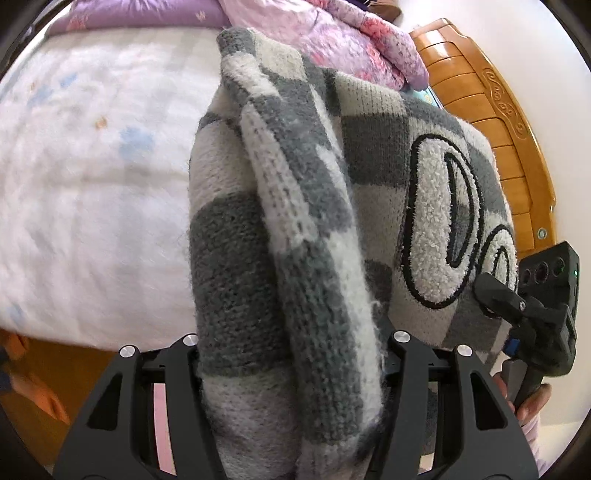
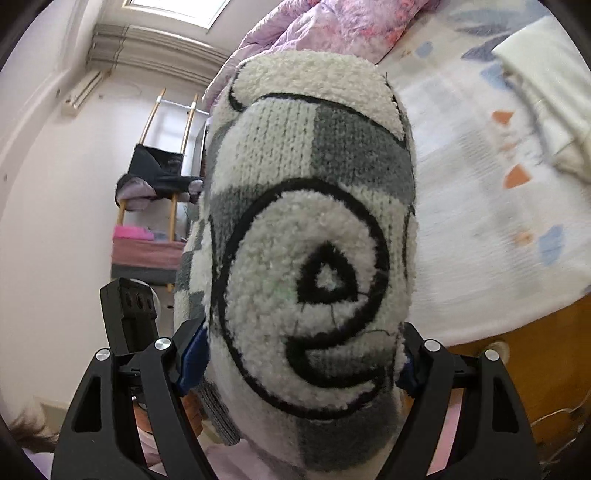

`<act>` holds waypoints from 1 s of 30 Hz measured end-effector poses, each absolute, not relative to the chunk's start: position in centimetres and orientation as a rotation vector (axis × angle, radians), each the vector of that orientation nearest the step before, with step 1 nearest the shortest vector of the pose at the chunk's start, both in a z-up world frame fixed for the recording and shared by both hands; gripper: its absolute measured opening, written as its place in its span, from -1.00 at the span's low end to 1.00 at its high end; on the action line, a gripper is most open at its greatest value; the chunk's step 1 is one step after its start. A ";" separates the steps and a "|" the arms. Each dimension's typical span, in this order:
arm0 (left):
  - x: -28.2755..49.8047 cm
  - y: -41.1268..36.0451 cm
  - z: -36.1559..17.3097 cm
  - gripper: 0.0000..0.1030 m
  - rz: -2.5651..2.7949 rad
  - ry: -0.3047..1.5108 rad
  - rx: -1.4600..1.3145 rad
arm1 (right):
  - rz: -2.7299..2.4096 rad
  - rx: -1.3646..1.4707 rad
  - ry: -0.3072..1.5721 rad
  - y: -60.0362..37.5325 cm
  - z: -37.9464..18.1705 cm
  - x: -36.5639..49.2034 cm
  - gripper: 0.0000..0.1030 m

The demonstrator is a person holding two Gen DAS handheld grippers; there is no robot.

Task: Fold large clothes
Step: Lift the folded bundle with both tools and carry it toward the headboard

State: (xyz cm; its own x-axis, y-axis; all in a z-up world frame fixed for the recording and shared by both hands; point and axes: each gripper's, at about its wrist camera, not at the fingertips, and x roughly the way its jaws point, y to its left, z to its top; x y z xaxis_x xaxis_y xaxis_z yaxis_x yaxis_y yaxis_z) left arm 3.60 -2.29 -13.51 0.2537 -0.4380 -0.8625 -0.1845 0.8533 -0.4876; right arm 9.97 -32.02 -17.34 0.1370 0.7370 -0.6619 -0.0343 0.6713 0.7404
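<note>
**Operator:** Sweater (image 1: 280, 229) status?

**Inspector:** Held in the air over the bed (image 1: 85, 177), clear of the sheet. It is bunched and doubled, not spread flat. Left gripper (image 1: 291, 350) clamps a thick checked fold. Right gripper (image 2: 303, 343) clamps a wad bearing the fleecy lettering.

**Operator:** Finger state?

**Inspector:** Left fingers (image 1: 402, 354): moderately apart, pressed against both sides of the fold. Right fingers (image 2: 192, 343): wider apart, pressed against both sides of the wad. Neither pair meets; the knit fills each gap.

**Operator:** Risks from here?

**Inspector:** Judged, not observed:
1. Slip. Cause: the knit is bulky and compressible, and each grip holds several layers. An inner layer may pull out under the hanging weight.
2. Crooked lay-down. Cause: the cloth is bundled, so hem and sleeves cannot be told apart. Lowering it as it is would set creases in.
3. Snag. Cause: loose fuzzy yarn sits against the finger hinges.
4. Contact with the quilt (image 1: 354, 33) or headboard (image 1: 491, 110). Cause: both lie near the sweater's far edge.
</note>
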 end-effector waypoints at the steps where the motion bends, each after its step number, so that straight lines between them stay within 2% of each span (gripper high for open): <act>1: 3.5 -4.1 -13.6 0.07 -0.183 1.325 -0.568 | 0.615 0.654 1.331 -33.1 -17.2 10.0 0.46; 7: 4.8 -13.5 -13.7 0.07 -0.219 1.354 -0.540 | 0.552 0.677 1.321 -41.2 -16.6 10.2 0.46; 16: 12.3 -26.0 -14.2 0.07 -0.300 1.362 -0.412 | 0.429 0.793 1.266 -51.3 -17.1 13.4 0.46; 30: 30.0 -39.8 -18.7 0.07 -0.242 1.371 -0.527 | 0.383 0.659 1.336 -62.7 -17.3 32.8 0.45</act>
